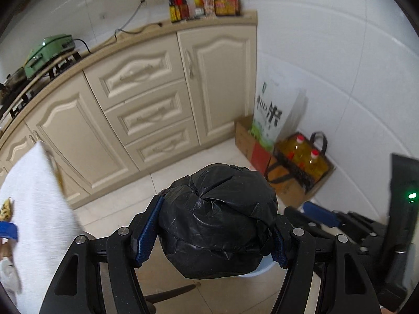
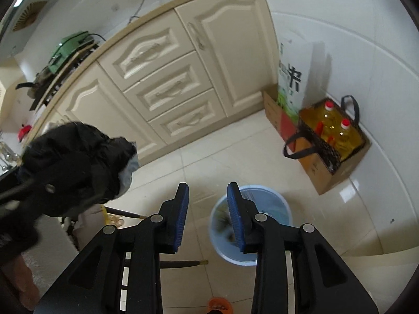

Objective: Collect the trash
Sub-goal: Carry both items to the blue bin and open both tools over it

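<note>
My left gripper [image 1: 212, 233] is shut on a black plastic-wrapped bundle [image 1: 217, 219] and holds it in the air above the floor. The bundle hides most of a light blue bin [image 1: 258, 270] below it. In the right wrist view the same bundle [image 2: 76, 164] hangs at the left. My right gripper [image 2: 208, 217] is open and empty, above the blue trash bin [image 2: 277, 209] on the tiled floor. The bin holds some dark scraps.
Cream kitchen cabinets [image 2: 167, 73] line the far side. A cardboard box with oil bottles [image 2: 332, 136] and a rice bag [image 2: 293, 78] stand by the white wall. A white cloth-covered table edge [image 1: 36, 209] is at the left. Sauce bottles [image 1: 204, 0] stand on the counter.
</note>
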Available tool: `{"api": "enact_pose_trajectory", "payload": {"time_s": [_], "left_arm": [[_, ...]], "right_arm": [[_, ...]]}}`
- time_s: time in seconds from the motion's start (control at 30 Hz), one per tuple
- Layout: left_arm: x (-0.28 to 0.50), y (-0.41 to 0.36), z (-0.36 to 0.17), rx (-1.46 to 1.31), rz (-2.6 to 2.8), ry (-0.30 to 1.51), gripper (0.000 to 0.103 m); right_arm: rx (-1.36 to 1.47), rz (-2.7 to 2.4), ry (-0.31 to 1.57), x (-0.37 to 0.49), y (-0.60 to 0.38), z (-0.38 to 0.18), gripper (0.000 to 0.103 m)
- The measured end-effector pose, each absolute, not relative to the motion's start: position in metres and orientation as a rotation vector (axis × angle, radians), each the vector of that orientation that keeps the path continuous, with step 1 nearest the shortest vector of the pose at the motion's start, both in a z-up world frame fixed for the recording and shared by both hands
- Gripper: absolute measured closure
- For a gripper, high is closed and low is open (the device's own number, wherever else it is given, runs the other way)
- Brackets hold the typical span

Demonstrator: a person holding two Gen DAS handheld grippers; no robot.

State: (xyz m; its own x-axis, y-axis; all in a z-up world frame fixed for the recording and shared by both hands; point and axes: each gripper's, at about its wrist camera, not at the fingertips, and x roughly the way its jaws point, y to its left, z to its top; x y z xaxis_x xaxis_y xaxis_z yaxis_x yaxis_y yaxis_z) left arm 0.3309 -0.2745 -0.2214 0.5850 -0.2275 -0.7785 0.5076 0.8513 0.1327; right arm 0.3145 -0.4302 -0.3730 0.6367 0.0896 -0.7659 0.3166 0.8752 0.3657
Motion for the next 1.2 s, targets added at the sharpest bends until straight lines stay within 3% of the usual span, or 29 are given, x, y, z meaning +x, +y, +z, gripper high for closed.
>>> {"api": "enact_pose_trajectory", "payload": {"time_s": [0.13,0.2,0.47,0.57,0.63,0.7,1.07,1.2], "left_arm": [[0.348,-0.302,-0.248,0.371,-0.444,0.876,0.036],[0.350,-0.310,-0.261,0.381,-0.454,0.898,0.036],[0.375,-0.330,-0.286,0.377,-0.492,0.935,0.035],[0.381,-0.336,-0.289,0.374,-0.506,0.933,0.029],[0.378,-0.333,-0.288,0.369,-0.488,0.923,0.020],[0.372,-0.329,-0.287,0.356,-0.497,0.931,0.020],[0.316,-0.280,-0.215,0.323,-0.484,0.845,0.020],[0.282,-0.232,-0.163,0.276,-0.435,0.737,0.013]], "right_arm": [[0.497,-0.171,0.902,0.311,-0.438,-0.382,0.065],[0.494,-0.204,0.915,0.308,-0.443,-0.386,0.057],[0.495,-0.307,0.932,0.296,-0.464,-0.389,0.052],[0.496,-0.321,0.917,0.292,-0.468,-0.383,0.051],[0.497,-0.325,0.911,0.291,-0.469,-0.380,0.051],[0.503,-0.327,0.906,0.288,-0.470,-0.376,0.051],[0.492,-0.298,0.836,0.274,-0.448,-0.323,0.048],[0.458,-0.254,0.765,0.266,-0.422,-0.282,0.044]]}}
